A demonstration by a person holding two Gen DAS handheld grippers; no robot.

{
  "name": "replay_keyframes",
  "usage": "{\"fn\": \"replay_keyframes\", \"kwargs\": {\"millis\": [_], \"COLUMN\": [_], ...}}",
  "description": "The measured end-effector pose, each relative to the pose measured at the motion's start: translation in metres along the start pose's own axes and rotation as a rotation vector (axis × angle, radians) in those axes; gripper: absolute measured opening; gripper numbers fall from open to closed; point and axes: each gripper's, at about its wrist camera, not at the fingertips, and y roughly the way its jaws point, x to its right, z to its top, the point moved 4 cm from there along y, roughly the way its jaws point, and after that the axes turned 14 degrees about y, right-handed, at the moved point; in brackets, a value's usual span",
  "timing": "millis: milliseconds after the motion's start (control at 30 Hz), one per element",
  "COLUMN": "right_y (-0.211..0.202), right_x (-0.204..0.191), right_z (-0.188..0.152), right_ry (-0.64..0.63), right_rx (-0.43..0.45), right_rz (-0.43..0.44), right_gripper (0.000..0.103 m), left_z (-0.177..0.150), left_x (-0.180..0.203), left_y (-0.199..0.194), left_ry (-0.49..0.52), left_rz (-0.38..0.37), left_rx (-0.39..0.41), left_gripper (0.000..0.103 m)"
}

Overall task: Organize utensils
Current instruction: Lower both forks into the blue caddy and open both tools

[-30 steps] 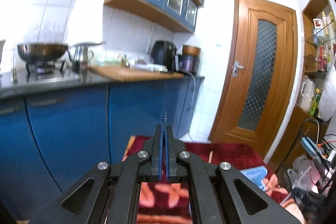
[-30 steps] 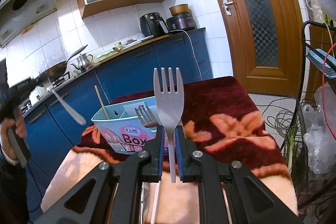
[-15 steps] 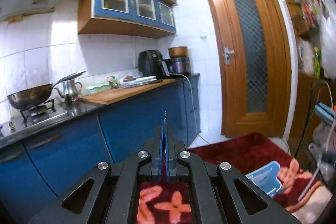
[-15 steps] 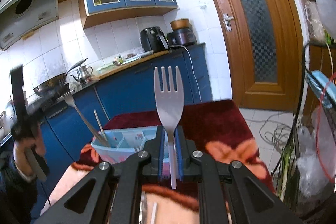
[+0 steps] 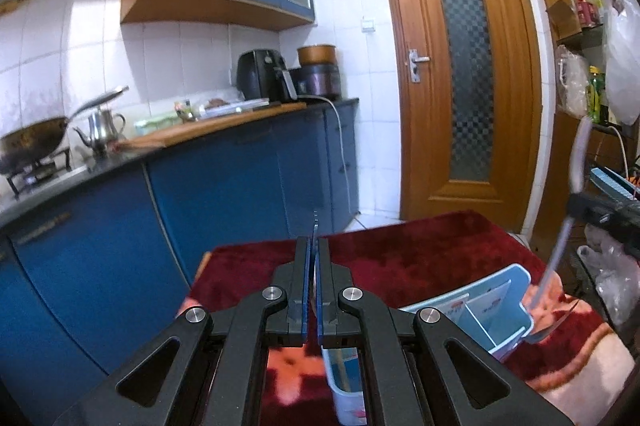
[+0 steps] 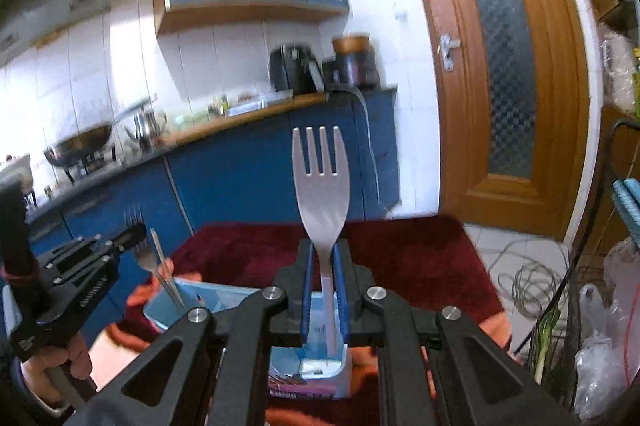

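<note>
My right gripper (image 6: 322, 254) is shut on a silver fork (image 6: 321, 182), tines up, handle end over the light blue divided box (image 6: 240, 300). My left gripper (image 5: 313, 254) is shut on a thin metal fork seen edge-on (image 5: 315, 226); in the right wrist view this fork (image 6: 146, 250) hangs tilted with its handle in the box's left part. The box (image 5: 486, 310) stands on a red flowered cloth (image 5: 420, 250), below and right of my left gripper. The right gripper's fork (image 5: 576, 162) shows at the right edge of the left wrist view.
A blue kitchen counter (image 5: 224, 162) with a wok (image 5: 32, 142), kettle (image 5: 102, 126) and appliances runs behind the table. A wooden door (image 5: 464, 74) stands at the back. Cables and bags (image 6: 600, 366) lie on the right.
Both grippers have tipped down and come in over the box. The left fork's handle now reaches into the box's left part; the right fork's handle now hangs over the box.
</note>
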Motion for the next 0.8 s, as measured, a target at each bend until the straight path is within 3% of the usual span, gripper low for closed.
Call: {"fn": "replay_keyframes", "kwargs": {"millis": [133,267,400,633,800], "right_y": [0.016,0.009,-0.002,-0.026,-0.042], "right_x": [0.005,0.009,0.012,0.017,0.018], "right_z": [-0.013,-0.018,-0.018,-0.024,-0.035], "right_ry": [0.011,0.023,0.026,0.055,0.052], "right_rx": [-0.07,-0.054,-0.029,-0.018,-0.046], "right_rz": [0.007,0.018,0.032,0.026,0.011], "right_gripper": [0.013,0.026,0.03,0.03,0.03], "left_z": [-0.013,-0.019,-0.021,-0.024,-0.032], "left_x": [0.008,0.01,0.01,0.007,0.011], "left_y": [0.009,0.005,-0.006,-0.032,-0.051], "left_ry": [-0.024,-0.033,-0.055,-0.113,-0.112], "left_rz": [-0.071,-0.07,-0.091,-0.156,-0.202], "left_rx": [-0.035,-0.042,-0.034,-0.036,-0.081], "left_gripper": [0.008,0.027,0.04,0.043,0.047]}}
